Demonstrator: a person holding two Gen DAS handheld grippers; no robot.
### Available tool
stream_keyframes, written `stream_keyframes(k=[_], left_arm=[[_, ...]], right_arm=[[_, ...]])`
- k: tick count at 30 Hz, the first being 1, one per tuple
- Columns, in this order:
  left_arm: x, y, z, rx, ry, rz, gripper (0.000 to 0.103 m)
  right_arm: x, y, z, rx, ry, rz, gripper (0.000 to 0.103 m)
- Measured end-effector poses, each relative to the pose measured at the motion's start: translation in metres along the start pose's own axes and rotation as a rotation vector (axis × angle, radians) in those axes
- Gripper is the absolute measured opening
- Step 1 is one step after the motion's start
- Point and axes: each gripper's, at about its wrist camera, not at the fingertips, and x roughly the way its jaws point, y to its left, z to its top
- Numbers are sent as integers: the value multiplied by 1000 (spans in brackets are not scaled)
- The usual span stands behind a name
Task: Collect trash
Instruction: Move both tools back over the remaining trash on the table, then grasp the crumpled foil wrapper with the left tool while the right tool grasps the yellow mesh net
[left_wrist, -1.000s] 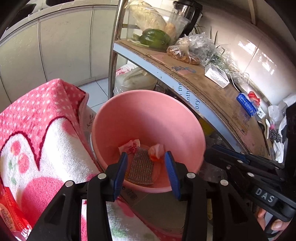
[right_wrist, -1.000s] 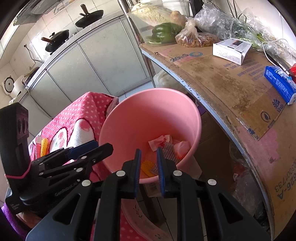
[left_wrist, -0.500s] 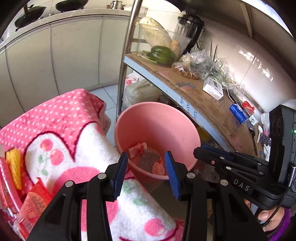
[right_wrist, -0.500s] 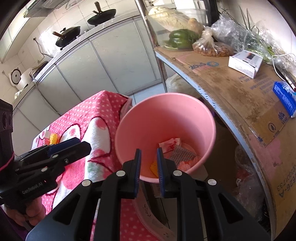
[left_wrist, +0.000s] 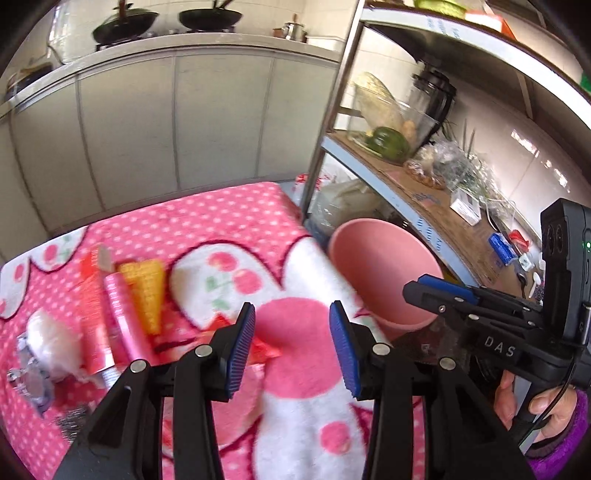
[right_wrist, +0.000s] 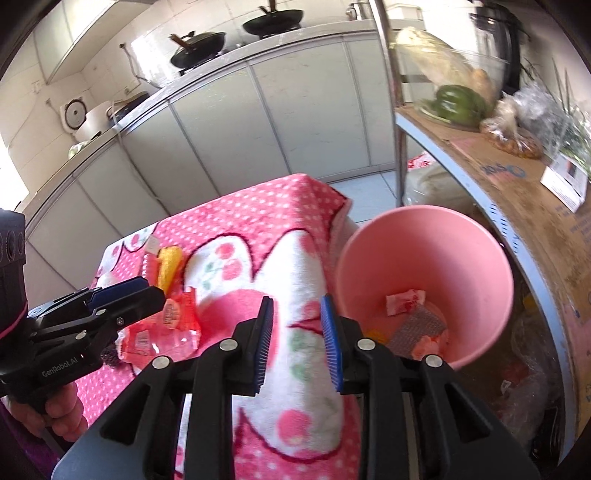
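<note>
Both grippers empty over the pink blanket (right_wrist: 258, 229)
Left gripper (left_wrist: 291, 345) gapes; right gripper (right_wrist: 297, 343), jaws just widened, clasps nothing beside the bin (right_wrist: 495, 258)

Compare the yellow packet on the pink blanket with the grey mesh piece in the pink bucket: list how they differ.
The yellow packet is bright yellow; the grey mesh piece is dull grey with a woven look. The yellow packet lies out on the pink blanket among other wrappers; the grey mesh piece lies at the bottom of the pink bucket, next to a red-and-white wrapper. Both are flat, and neither is held.
</note>
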Motion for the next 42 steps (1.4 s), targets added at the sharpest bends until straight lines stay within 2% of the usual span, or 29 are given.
stream_keyframes(k=[17, 22, 31, 38, 42], left_arm=[[-105, 174, -56, -182, -69, 240, 41], [-117, 207, -78, -237, -63, 275, 41], [-98, 233, -90, -301, -23, 251, 41], [-89, 245, -82, -377, -36, 182, 40], [-78, 249, -86, -393, -2, 189, 36]], right_arm=[[48, 112, 25, -128, 91, 146, 27], [65, 144, 29, -166, 114, 176, 27], [90, 160, 33, -173, 164, 174, 27], [106, 162, 39, -146, 192, 177, 27], [119, 167, 42, -138, 214, 182, 27]])
